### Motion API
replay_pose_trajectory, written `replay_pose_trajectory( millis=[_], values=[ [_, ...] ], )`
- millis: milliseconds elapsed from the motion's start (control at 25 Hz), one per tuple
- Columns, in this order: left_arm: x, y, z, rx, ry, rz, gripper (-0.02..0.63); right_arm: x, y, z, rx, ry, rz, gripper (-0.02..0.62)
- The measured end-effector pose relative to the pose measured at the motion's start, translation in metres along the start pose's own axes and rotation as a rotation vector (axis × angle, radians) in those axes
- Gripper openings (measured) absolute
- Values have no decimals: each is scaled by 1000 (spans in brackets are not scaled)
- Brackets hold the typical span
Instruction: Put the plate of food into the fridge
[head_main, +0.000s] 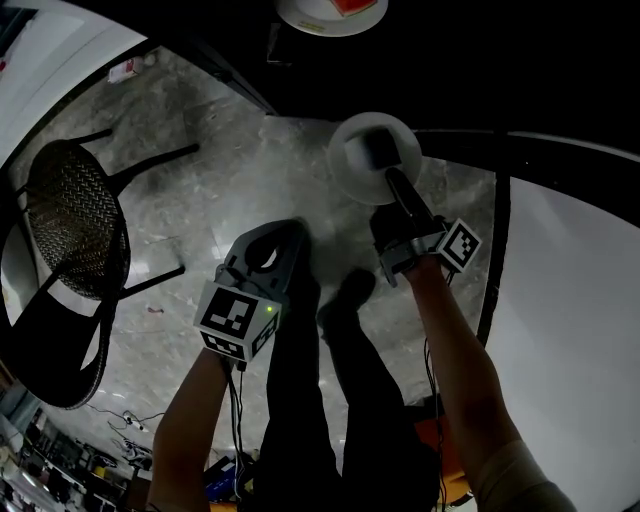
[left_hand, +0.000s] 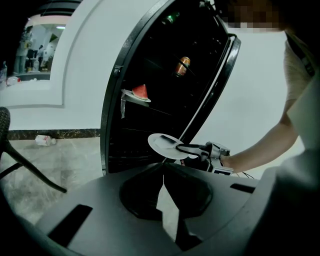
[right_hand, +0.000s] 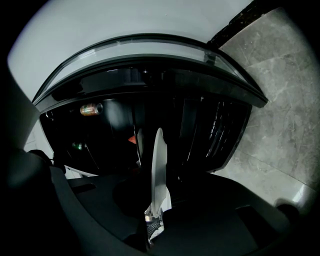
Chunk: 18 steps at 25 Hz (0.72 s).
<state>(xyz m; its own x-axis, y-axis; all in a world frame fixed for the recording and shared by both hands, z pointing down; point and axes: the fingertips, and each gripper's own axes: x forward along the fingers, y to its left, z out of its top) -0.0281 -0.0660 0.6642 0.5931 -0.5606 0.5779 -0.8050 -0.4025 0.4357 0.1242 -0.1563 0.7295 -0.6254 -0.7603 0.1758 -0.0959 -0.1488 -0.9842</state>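
My right gripper (head_main: 388, 172) is shut on the rim of a white plate (head_main: 362, 165) and holds it level over the floor, in front of the open fridge (left_hand: 150, 75). A dark flat piece of food (left_hand: 168, 139) lies on the plate. In the right gripper view the plate (right_hand: 158, 165) stands edge-on between the jaws (right_hand: 156, 212), pointing into the dark fridge interior. My left gripper (head_main: 268, 255) hangs lower left of the plate, shut on nothing; its tips (left_hand: 163, 169) meet. The left gripper view also shows the right gripper (left_hand: 184, 148) with the plate (left_hand: 161, 144).
Inside the fridge a plate with red food (left_hand: 137, 94) sits on a shelf, with a can (left_hand: 183, 65) higher up. The white fridge door (head_main: 570, 270) stands open at the right. At the left a black mesh chair (head_main: 65, 250) stands, and a bottle (left_hand: 44, 140) lies on the floor.
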Motion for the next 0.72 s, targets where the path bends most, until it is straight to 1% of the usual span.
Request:
replay_pose_trajectory(
  millis=[280, 480, 720],
  values=[
    [4, 7, -6, 7, 14, -5, 11, 13, -15, 6, 1, -12, -20, 40],
    [5, 16, -8, 11, 24, -1, 12, 23, -22, 7, -1, -11, -13, 40],
    [8, 20, -12, 11, 34, -9, 12, 35, -35, 13, -5, -19, -37, 40]
  ],
)
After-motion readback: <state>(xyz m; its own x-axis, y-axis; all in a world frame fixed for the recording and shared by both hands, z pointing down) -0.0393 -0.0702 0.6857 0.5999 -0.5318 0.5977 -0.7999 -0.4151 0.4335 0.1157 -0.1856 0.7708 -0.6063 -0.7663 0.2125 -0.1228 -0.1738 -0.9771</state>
